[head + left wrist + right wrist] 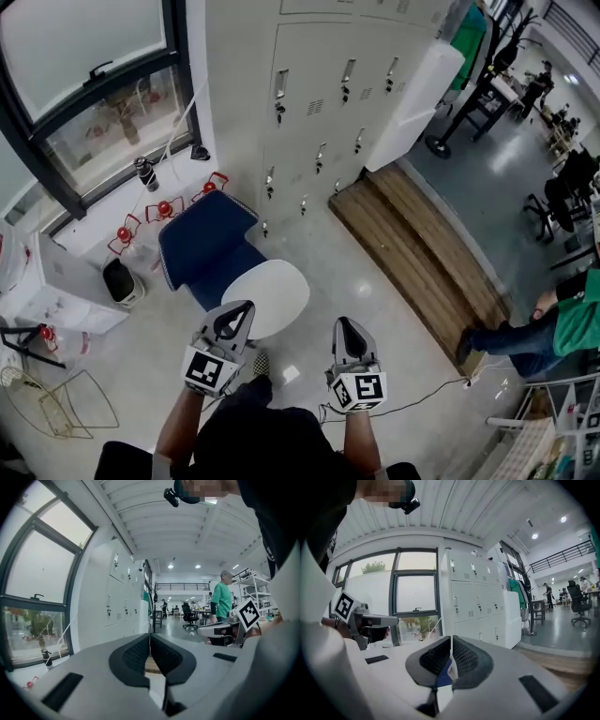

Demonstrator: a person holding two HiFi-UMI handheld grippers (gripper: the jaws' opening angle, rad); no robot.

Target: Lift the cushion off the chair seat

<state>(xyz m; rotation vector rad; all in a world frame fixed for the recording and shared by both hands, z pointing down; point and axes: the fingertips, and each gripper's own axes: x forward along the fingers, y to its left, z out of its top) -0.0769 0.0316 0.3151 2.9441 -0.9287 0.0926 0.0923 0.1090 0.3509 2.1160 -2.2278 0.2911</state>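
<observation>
In the head view a chair with a dark blue backrest (206, 246) carries a round white cushion (269, 295) on its seat. My left gripper (233, 317) hangs at the cushion's near left edge, jaws shut and empty. My right gripper (348, 330) is held to the right of the cushion, over the floor, also shut on nothing. The left gripper view shows its black pads (138, 656) pressed together, and the right gripper (224, 628) beside it. In the right gripper view the pads (461, 658) meet, with a strip of blue and white chair (445, 677) below them.
White lockers (328, 94) stand behind the chair, with a wooden platform (412, 244) to their right. A window sill (122, 211) holds a bottle (146, 173) and red objects. Wire frames (52, 403) lie at the left. A person in green (562, 323) is at the right, and a cable (422, 394) crosses the floor.
</observation>
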